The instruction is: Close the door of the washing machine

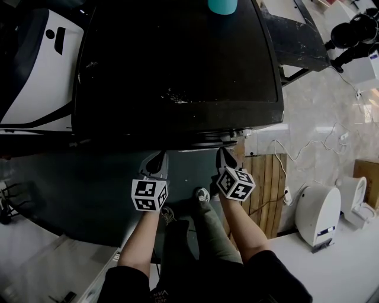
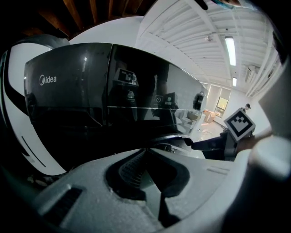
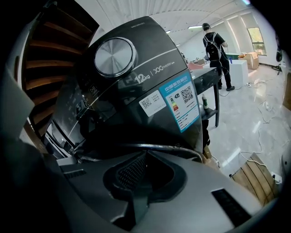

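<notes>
Pale glossy floor (image 1: 314,106) — trailing cables (image 1: 308,145), wooden slat panel (image 1: 267,183), white ceiling (image 2: 191,32), strip light (image 2: 230,49)

One washing machine (image 1: 177,59); two grippers: left gripper (image 1: 159,158), right gripper (image 1: 221,155); one teal container (image 1: 222,6); one person (image 3: 213,41) in the background.

Left gripper (image 1: 160,158) and right gripper (image 1: 221,155) are the same build: dark tapered nose seen from the head view, matte grey moulded shell up close, with ribbed black pads (image 2: 132,166) set in a recessed pocket. Each carries a white cube (image 1: 149,194) printed with black square markers on every visible face. Person wears black sleeves (image 1: 127,283), olive-grey trousers (image 1: 214,237) and light grey shoes (image 1: 203,194).
</notes>
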The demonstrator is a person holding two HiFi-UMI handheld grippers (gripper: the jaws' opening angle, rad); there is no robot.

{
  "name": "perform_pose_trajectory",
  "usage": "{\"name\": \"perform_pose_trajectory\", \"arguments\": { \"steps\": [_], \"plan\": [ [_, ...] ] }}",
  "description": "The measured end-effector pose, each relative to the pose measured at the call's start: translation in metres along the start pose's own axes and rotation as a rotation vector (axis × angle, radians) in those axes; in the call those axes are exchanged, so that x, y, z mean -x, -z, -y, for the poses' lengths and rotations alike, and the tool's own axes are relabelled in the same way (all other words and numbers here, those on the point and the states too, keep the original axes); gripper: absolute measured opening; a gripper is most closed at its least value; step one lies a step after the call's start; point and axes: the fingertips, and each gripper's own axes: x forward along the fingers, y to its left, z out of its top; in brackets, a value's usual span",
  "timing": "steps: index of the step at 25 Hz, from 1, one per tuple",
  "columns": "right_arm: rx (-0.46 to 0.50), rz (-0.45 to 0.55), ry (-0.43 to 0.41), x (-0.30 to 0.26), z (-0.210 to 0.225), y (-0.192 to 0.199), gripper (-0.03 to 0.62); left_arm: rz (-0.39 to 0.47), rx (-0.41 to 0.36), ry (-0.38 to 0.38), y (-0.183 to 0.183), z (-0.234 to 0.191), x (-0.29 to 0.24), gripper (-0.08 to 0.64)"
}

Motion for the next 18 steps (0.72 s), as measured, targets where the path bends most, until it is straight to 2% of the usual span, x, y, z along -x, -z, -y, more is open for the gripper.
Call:
{"name": "perform_pose_trajectory", "arguments": {
  "steps": [9, 14, 18],
  "plan": [
    [0.062, 0.005, 0.0, -0.007, 0.0, -0.007, 0.002, 0.001, -0.009, 0.017, -0.002, 0.0, -0.005, 0.011],
    [0.104, 0.012, -0.014, -0.007, -0.001, -0.008, 0.003, 0.004, 0.035, 0.005, -0.001, -0.001, -0.005, 0.011],
    [0.097, -0.008, -0.077, -0.004, -0.002, -0.004, 0.002, 0.002, 0.056, -0.004, 0.001, 0.002, 0.005, 0.011]
  ]
}}
